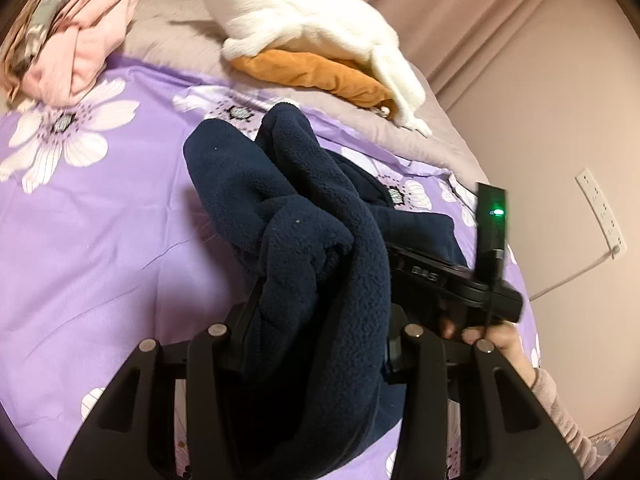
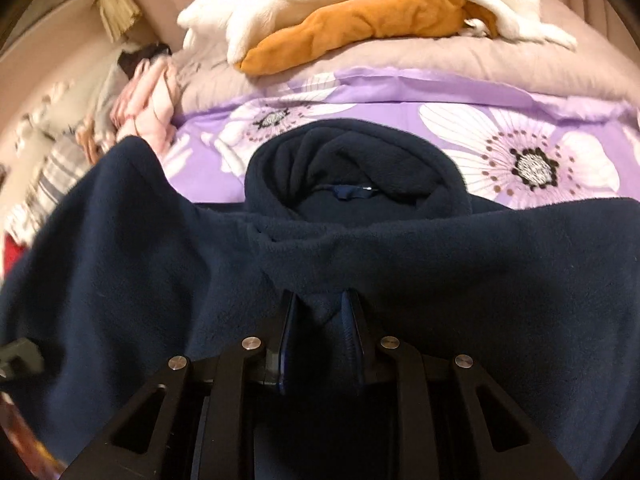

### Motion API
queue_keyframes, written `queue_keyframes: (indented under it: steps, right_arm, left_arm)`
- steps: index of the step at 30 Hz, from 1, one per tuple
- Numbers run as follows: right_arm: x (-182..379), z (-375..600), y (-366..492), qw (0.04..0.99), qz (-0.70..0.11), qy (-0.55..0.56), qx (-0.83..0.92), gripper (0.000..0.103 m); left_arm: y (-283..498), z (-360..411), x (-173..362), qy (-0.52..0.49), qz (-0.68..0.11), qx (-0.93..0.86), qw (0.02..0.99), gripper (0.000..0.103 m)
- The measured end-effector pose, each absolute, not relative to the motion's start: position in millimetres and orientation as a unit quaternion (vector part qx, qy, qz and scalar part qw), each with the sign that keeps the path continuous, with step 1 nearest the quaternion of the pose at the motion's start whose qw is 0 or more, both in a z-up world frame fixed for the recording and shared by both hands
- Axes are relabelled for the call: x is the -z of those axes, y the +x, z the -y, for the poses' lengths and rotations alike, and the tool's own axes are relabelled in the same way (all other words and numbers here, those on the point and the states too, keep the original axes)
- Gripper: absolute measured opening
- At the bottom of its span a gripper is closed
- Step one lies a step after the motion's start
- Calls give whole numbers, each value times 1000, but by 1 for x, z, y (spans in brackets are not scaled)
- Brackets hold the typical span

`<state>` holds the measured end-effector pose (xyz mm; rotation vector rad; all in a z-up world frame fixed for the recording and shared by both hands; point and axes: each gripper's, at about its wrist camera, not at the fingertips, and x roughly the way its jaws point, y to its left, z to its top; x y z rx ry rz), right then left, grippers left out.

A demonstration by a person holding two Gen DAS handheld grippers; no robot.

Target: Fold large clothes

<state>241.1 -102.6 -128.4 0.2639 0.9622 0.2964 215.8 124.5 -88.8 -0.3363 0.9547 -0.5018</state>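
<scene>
A nubby navy fleece point(image 2: 400, 248) lies bunched on the bed point(image 1: 100, 220), collar point(image 2: 348, 168) toward the pillows. Left gripper point(image 1: 320, 320) and right gripper point(image 2: 320, 312) each pinch a fold of it.

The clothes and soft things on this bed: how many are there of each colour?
Navy fleece garment: 1
White fluffy item: 1
Orange item: 1
Pink garment: 1
Total: 4
</scene>
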Motion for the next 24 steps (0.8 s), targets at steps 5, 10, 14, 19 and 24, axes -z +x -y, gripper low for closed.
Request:
queue_keyframes:
  steps: [5, 10, 14, 19, 24]
  right_arm:
    - [101, 99, 194, 874, -435, 104, -189, 25]
    - [139, 79, 189, 846, -489, 76, -199, 25]
    - [146, 73, 190, 853, -477, 77, -198, 25]
    - [147, 71, 188, 857, -469, 68, -200, 24]
    - [131, 81, 173, 857, -461, 93, -210, 24]
  left_arm:
    - [216, -117, 83, -145, -451, 240, 848, 44]
    - [218, -112, 86, -146, -458, 241, 843, 44]
    - [217, -105, 87, -133, -459, 242, 844, 44]
    - [216, -103, 86, -131, -461, 238, 845, 44]
    - [212, -100, 81, -123, -460, 236, 847, 44]
